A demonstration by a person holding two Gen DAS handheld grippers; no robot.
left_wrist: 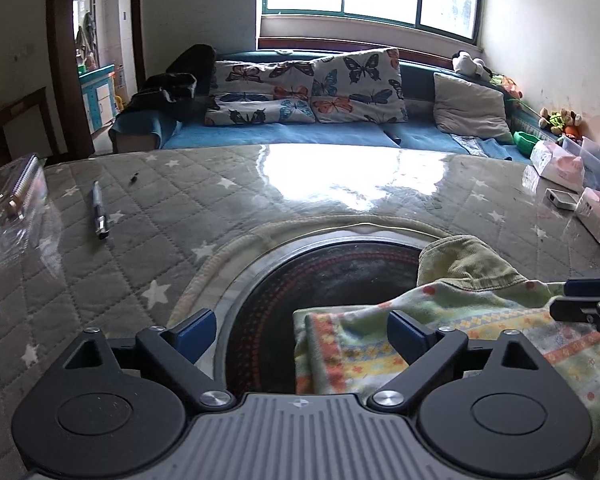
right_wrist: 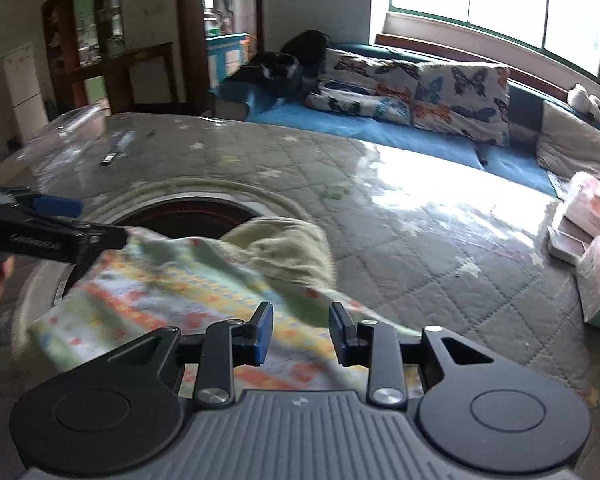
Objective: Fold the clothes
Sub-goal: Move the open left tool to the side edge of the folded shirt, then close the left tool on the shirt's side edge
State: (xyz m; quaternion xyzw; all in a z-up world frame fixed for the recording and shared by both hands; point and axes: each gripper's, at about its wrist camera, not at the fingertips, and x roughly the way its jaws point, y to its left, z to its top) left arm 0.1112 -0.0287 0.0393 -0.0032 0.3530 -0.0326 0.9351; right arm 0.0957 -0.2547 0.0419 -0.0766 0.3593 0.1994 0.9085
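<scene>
A small patterned garment [left_wrist: 476, 332] in green, yellow and orange, with an olive lining, lies folded on the table over a dark round inset [left_wrist: 340, 280]. It also shows in the right wrist view [right_wrist: 204, 280]. My left gripper [left_wrist: 300, 328] is open wide and empty, with the garment's left edge between and under its fingers. My right gripper [right_wrist: 300, 332] is open and empty, low over the garment's near right part. The right gripper shows at the right edge of the left wrist view [left_wrist: 588, 304], and the left gripper at the left of the right wrist view [right_wrist: 60, 216].
The table has a grey star-quilted cloth under clear plastic [left_wrist: 180, 208]. A pen [left_wrist: 99, 212] and a clear box [left_wrist: 16, 196] lie at the left. Tissue packs and boxes [left_wrist: 580, 184] stand at the right. A blue sofa with butterfly pillows [left_wrist: 312, 88] is behind.
</scene>
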